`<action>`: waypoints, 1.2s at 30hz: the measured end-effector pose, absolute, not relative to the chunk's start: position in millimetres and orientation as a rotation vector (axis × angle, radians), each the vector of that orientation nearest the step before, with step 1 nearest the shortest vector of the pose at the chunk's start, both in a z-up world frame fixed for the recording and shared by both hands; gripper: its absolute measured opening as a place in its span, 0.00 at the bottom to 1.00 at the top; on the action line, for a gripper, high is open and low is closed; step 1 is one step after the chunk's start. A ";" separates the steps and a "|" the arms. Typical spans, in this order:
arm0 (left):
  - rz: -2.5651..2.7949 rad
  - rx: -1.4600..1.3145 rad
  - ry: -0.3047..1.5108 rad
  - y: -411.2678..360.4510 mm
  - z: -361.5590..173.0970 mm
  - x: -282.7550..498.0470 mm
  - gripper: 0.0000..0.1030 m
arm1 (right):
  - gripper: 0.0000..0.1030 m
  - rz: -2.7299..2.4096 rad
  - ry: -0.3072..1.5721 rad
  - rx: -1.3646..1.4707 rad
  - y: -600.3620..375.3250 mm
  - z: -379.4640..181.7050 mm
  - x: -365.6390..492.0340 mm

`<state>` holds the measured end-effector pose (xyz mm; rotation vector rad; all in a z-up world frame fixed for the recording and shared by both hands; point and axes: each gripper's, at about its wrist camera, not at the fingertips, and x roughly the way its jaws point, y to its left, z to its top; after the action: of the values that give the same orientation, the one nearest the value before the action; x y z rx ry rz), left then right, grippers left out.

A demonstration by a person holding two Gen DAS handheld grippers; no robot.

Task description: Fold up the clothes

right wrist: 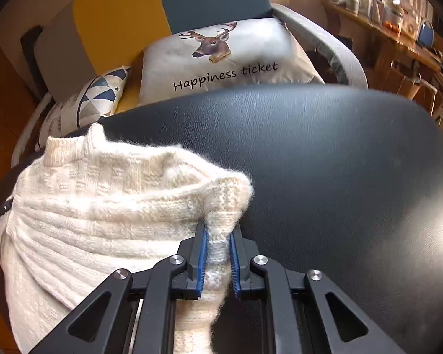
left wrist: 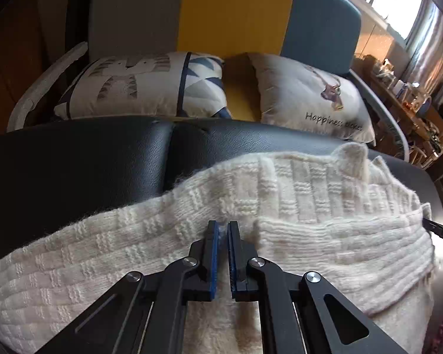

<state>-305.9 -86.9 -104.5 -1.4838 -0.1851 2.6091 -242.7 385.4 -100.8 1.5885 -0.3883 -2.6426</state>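
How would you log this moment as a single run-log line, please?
step: folding | left gripper: shut on cream sweater | right gripper: shut on sweater's bunched edge | surface: black padded top

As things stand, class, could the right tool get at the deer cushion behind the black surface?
Probably not yet. The right tool is shut on the cream sweater, and the black surface lies between it and the deer cushion.
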 end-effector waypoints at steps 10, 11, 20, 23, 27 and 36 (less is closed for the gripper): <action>2.419 -1.506 -0.552 -108.1 -107.3 -293.9 0.32 | 0.26 -2.452 -0.336 1.400 361.0 -63.7 -185.1; 2.426 -1.500 -0.540 -105.4 -106.5 -293.0 0.33 | 0.26 -2.439 -0.268 1.449 351.5 -70.9 -185.6; 2.590 -1.488 -0.432 -101.3 -101.8 -304.3 0.00 | 0.26 -2.414 -0.266 1.514 339.7 -102.5 -165.9; 2.589 -1.498 -0.485 -111.2 -102.3 -305.0 0.00 | 0.26 -2.385 -0.364 1.538 349.0 -95.1 -169.5; 2.519 -1.494 -0.621 -127.2 -102.3 -298.6 0.06 | 0.26 -2.420 -0.366 1.447 346.0 -63.8 -175.5; 2.282 -1.507 -0.890 -141.6 -107.6 -283.5 0.40 | 0.27 -2.455 -0.205 1.557 301.2 -80.7 -216.9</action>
<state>-283.5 -141.6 -107.6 -1.5069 -0.8898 2.2816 -216.9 301.2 -80.7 1.5569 -0.2053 -2.4553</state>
